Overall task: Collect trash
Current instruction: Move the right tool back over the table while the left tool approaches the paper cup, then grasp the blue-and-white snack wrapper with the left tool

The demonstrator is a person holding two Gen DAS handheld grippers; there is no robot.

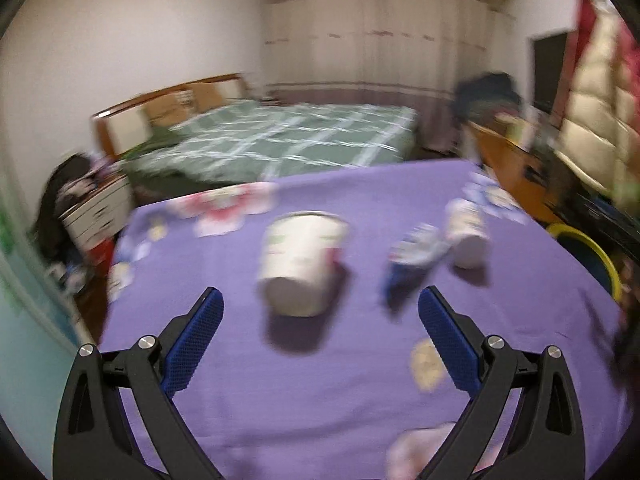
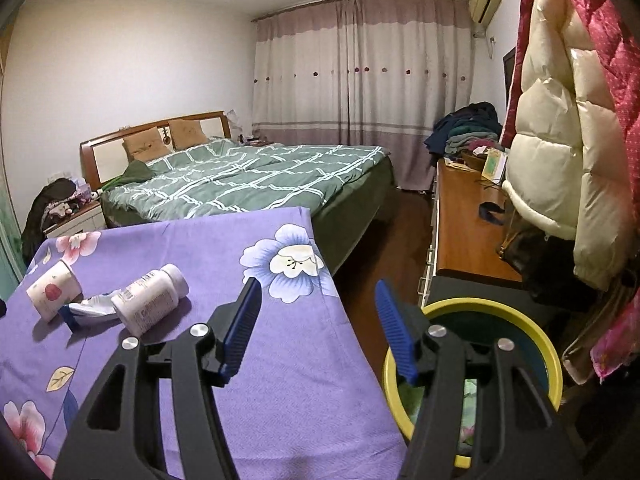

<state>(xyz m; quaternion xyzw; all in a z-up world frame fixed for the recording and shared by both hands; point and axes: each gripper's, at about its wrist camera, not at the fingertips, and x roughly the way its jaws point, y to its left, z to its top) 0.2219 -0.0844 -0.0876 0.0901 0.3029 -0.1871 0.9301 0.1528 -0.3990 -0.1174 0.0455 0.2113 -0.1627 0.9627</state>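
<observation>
The left gripper (image 1: 320,312) had its 2 blue-padded fingers spread wide apart, holding nothing. It hovered above the purple floral sheet (image 1: 320,380), aimed at a paper cup (image 1: 302,262) lying on its side just ahead of the fingertips, base toward the camera, not touched by either pad. The left wrist view was motion-blurred. To the right of the cup lay a crumpled blue-and-white wrapper (image 1: 414,256), and beside that a white pill bottle (image 1: 468,234), also on its side.

The right gripper (image 2: 318,294) was likewise wide apart and empty. It was held over the right edge of the sheet (image 2: 280,360), its left finger above the fabric and its right finger above the yellow-rimmed trash bin (image 2: 554,354) standing on the floor just beside that edge. From this view the cup (image 2: 52,290), wrapper (image 2: 90,308) and bottle (image 2: 150,298) lay together at the left, wrapper touching the bottle, all well apart from the right gripper.
</observation>
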